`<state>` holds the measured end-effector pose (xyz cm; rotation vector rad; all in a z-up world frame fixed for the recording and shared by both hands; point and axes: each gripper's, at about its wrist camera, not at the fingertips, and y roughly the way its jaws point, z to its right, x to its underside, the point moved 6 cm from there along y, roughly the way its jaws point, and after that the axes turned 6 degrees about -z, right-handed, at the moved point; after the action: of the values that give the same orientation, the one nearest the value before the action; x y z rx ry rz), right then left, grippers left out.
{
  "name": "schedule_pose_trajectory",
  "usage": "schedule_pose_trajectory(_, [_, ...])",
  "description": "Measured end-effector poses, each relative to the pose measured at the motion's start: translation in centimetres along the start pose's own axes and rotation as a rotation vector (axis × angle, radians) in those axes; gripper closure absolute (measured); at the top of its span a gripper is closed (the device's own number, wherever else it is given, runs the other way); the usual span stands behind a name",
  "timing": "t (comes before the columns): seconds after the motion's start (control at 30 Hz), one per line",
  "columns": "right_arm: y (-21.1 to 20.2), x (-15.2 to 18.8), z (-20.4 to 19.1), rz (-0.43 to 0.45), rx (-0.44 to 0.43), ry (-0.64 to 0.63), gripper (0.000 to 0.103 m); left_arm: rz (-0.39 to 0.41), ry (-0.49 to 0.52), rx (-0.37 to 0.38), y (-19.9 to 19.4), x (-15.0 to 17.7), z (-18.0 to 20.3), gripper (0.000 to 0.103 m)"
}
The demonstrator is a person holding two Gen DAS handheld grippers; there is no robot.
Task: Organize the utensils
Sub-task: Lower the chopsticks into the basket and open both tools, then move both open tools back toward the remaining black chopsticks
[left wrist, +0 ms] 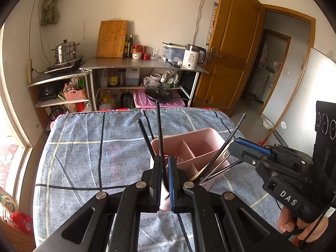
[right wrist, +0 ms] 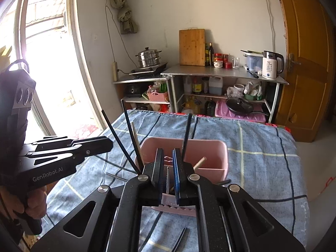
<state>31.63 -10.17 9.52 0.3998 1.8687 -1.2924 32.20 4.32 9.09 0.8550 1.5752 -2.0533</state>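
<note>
A black chopstick (left wrist: 159, 126) is held upright between the pads of the left gripper (left wrist: 164, 163), in the lower middle of the left view, with its lower end over the near corner of the pink holder (left wrist: 206, 138). The jaws are almost together and clamp the stick. A second dark chopstick (right wrist: 185, 134) stands at the right gripper (right wrist: 168, 159), in the middle of the right view, over the same holder; its jaws stand a little apart, and whether the pads press on the stick cannot be told, because the lower part is hidden.

Such sticks are judged to be light, stiff and smooth, so they may slip or swing in the pads; a hold near the middle is considered safer than at the tip. The holder seems light plastic and could be pushed or tipped.

Several other chopsticks (left wrist: 222, 153) already lean in the holder and fan out toward the right gripper, so they may be struck. Loose sticks (right wrist: 180, 239) lie on the blue checked cloth (left wrist: 84, 147) of the table, at the bottom of the right view. The shelves with a kettle (left wrist: 192, 55) stand well apart, at the far wall.
</note>
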Motion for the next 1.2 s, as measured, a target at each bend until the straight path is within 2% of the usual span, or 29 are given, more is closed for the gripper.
schedule_pose_trajectory(0.23, [-3.5, 0.5, 0.3, 0.045, 0.000, 0.018, 0.093, 0.058, -0.004, -0.005, -3.3, 1.0, 0.8, 0.098])
schedule_pose_trajectory(0.47, [-6.3, 3.5, 0.5, 0.051, 0.008, 0.026, 0.090, 0.078, 0.007, -0.002, -5.3, 4.7, 2.2, 0.098])
schedule_pose_trajectory(0.9, [-9.4, 10.4, 1.7, 0.026, 0.024, 0.088, 0.090, 0.060, -0.009, 0.025, -5.7, 12.1, 4.5, 0.097])
schedule_pose_trajectory(1.0, [-9.5, 11.9, 2.0, 0.013, 0.026, 0.104, 0.089, 0.044, -0.016, 0.026, -5.4, 13.8, 4.9, 0.093])
schedule_pose_trajectory(1.2, [-8.7, 14.7, 2.5, -0.031, 0.030, 0.130, 0.089, 0.027, -0.012, 0.018, -4.7, 16.3, 5.1, 0.092])
